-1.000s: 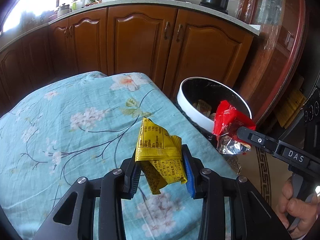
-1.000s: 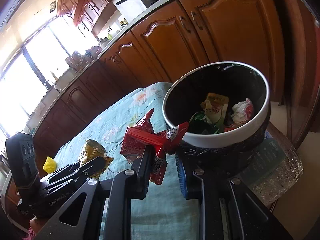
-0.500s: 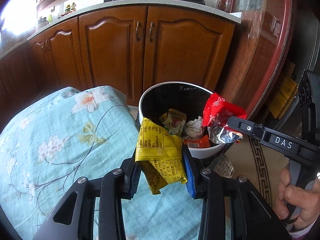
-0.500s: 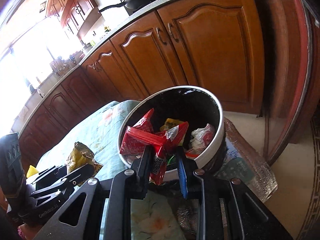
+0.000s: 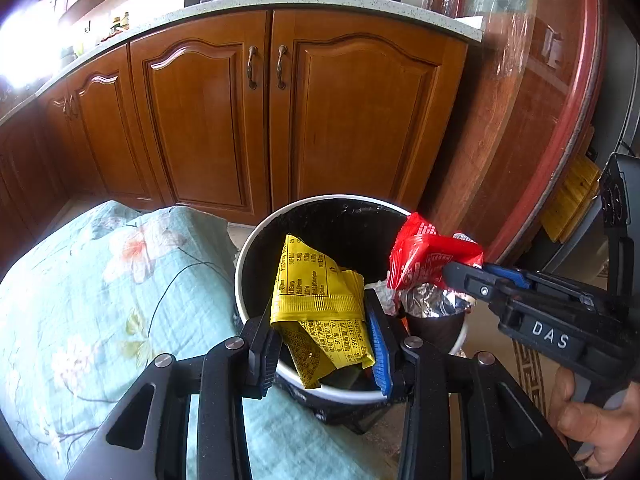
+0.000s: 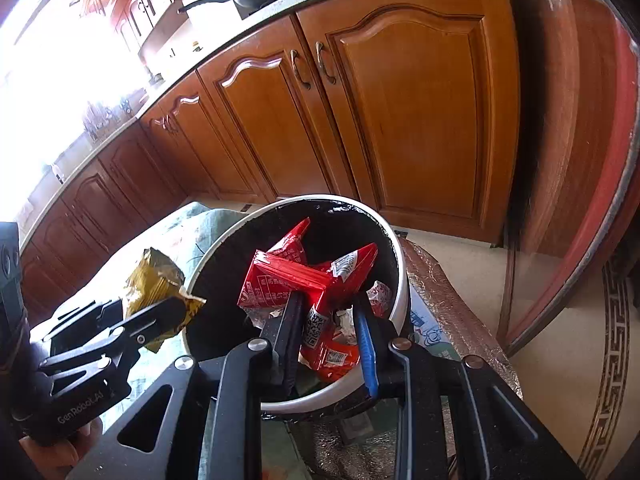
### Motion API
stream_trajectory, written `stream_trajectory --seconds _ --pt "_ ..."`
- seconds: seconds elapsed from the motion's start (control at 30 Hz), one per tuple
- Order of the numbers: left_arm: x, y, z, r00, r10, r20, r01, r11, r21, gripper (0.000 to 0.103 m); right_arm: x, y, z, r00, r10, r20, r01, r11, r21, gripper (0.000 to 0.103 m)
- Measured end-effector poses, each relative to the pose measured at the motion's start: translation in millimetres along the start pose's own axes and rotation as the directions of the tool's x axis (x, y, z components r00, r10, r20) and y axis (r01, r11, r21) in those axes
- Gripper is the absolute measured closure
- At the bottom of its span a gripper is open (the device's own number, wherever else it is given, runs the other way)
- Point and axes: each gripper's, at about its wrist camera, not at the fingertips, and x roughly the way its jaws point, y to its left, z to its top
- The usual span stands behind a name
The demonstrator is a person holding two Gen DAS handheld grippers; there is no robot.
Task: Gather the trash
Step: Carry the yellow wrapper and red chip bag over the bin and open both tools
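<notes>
Both grippers now carried off the floral tablecloth [image 5: 104,320] and brought over the mouth of the white trash bin [image 5: 256,240], where a second ago only cloth lay under the left one. Left gripper [image 5: 326,334] clamped on the yellow snack wrapper [image 5: 320,300], hanging above the near rim with the black liner behind it. Right gripper [image 6: 328,328] pinched on the red snack wrapper [image 6: 296,280], foil end crumpled, held above the bin's opening, over a few scraps already lying at the bottom. Neither wrapper released yet. Judged from this: transport done, drop next. Probably only a matter of parting the jaws; the yellow wrapper sits close to the near rim, so some risk of catching on the edge.
</notes>
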Motion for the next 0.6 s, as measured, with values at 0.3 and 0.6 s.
stream_trajectory --seconds 0.3,0.6 --pt "34.4 -2.0 16.4 0.998 -0.002 -0.057 0.001 1.000 -0.006 0.066 16.3 -1.5 9.9 0.999 -0.036 -0.038 0.034 0.999 -0.034 0.075" --pt "51.3 -3.3 23.0 0.996 -0.003 -0.093 0.003 1.000 -0.002 0.053 24.3 -0.2 15.4 0.998 -0.042 -0.052 0.040 0.998 -0.041 0.072"
